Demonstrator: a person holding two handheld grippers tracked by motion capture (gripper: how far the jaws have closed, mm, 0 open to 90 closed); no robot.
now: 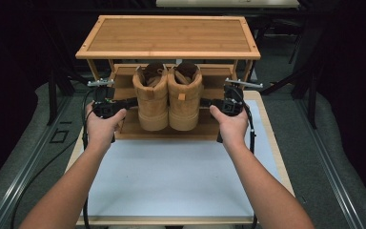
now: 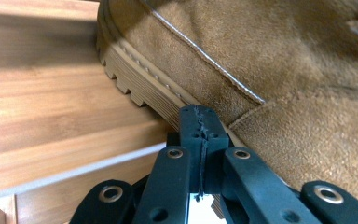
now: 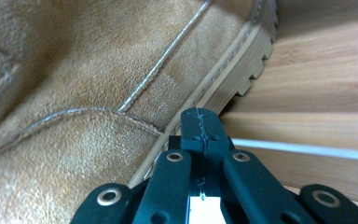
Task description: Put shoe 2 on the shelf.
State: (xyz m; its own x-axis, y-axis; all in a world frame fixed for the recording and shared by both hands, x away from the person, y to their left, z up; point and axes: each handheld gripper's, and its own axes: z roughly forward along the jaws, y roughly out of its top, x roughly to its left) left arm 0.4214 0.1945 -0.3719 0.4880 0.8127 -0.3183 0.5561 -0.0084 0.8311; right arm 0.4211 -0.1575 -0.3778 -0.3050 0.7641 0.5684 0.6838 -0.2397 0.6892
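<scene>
Both my jaw pairs are fully closed on nothing: left gripper (image 2: pixel 199 112) and right gripper (image 3: pixel 199 114) tips press the boots' (image 1: pixel 167 98) sole edges between them. Uneven pushing could topple them off the shelf (image 1: pixel 124 129).

Tan boots (image 1: pixel 167 95) — matt, napped suede (ridged rubbery soles); rack (image 1: pixel 167 36) — smooth wood; tongs (image 2: pixel 199 128) matt black plastic.

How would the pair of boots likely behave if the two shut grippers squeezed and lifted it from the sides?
The boots look stiff low down, given thick lugged soles, so the pair would probably hold shape. Suede should give grip rather than slide. With tall shafts, they might tip or part if the left gripper and right gripper press unevenly.
</scene>
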